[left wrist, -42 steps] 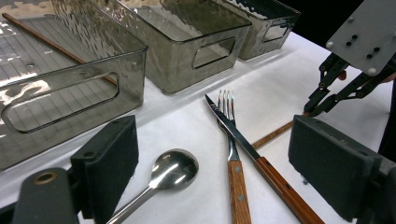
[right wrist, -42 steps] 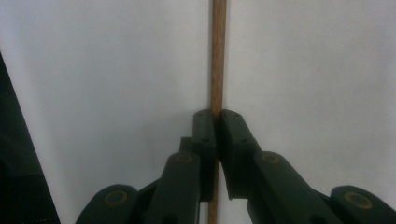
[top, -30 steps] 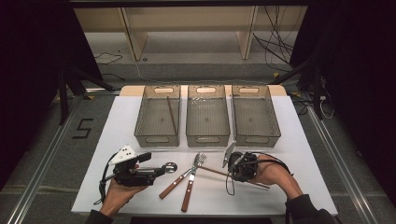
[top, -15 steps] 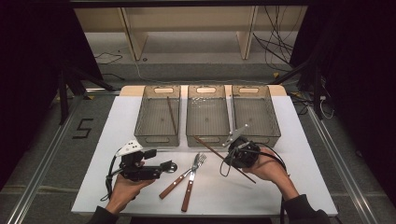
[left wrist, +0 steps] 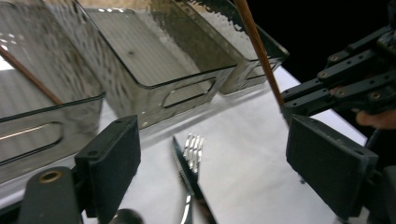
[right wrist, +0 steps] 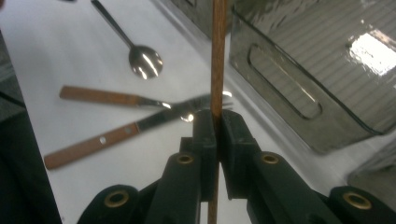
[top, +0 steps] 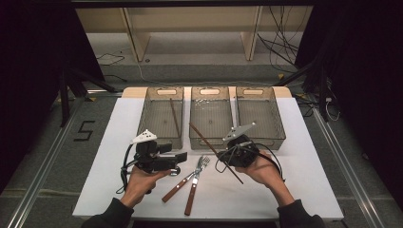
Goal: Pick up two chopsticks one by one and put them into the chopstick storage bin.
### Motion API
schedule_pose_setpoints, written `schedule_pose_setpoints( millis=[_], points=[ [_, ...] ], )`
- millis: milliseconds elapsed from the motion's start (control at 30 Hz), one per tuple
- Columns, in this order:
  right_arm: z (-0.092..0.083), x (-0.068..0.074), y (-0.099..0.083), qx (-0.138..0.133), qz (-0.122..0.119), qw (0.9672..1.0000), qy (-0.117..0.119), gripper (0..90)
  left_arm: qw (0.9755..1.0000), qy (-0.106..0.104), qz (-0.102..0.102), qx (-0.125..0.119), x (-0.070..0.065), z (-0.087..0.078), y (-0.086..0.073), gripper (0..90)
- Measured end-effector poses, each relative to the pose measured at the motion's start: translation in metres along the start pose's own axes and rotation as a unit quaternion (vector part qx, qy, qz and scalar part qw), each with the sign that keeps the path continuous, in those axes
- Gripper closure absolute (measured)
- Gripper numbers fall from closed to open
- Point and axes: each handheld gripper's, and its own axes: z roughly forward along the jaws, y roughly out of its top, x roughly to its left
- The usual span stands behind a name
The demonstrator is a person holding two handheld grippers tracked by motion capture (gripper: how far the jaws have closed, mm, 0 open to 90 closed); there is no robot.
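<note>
The right claw [top: 223, 154] is clamped on a chopstick [top: 216, 153], held clear of the table [top: 309, 190] near the middle of its front half. In the high view the chopstick slants from the near rim of the middle bin [top: 212, 116] down toward the front edge. The right claw view adds the grip detail: both jaws press flat on the chopstick [right wrist: 217, 56], which passes straight up between them. That view also reveals a spoon [right wrist: 140, 56] lying beyond the fork [right wrist: 140, 100] and knife [right wrist: 116, 135].

The left claw [top: 183, 157] stands wide open and holds nothing, toward the front-left of the table. The left claw view shows the fork [left wrist: 192, 149] and knife [left wrist: 187, 172] lying on the table between its jaws, untouched, with the right claw [left wrist: 299, 105] and chopstick [left wrist: 259, 51] beyond.

The high view shows a second chopstick [top: 175, 116] in the left bin [top: 161, 116]; the right bin [top: 259, 114] sits at the far-right side.
</note>
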Motion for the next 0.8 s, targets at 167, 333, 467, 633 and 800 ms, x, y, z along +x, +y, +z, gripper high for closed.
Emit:
schedule_pose_setpoints(
  millis=[167, 333, 467, 633, 800],
  points=[
    [0.003, 0.004, 0.002, -0.024, 0.015, 0.9996, 0.002, 85.5, 0.9998, -0.002, -0.020, -0.002, -0.001, 0.007, 0.004, 18.2],
    [0.010, 0.008, 0.000, -0.036, 0.026, 0.9990, 0.007, 85.5, 0.9994, -0.012, -0.032, -0.006, -0.002, 0.012, 0.008, 20.1],
    [0.015, 0.011, -0.001, -0.043, 0.030, 0.9985, 0.013, 85.5, 0.9992, -0.020, -0.033, -0.005, -0.005, 0.017, 0.010, 22.7],
    [0.018, 0.016, 0.002, -0.051, 0.030, 0.9980, 0.024, 85.5, 0.9981, -0.041, -0.045, -0.006, -0.008, 0.022, 0.012, 27.4],
    [0.019, 0.020, 0.004, -0.057, 0.032, 0.9974, 0.029, 85.5, 0.9966, -0.060, -0.056, -0.005, -0.010, 0.027, 0.013, 36.0]
  ],
)
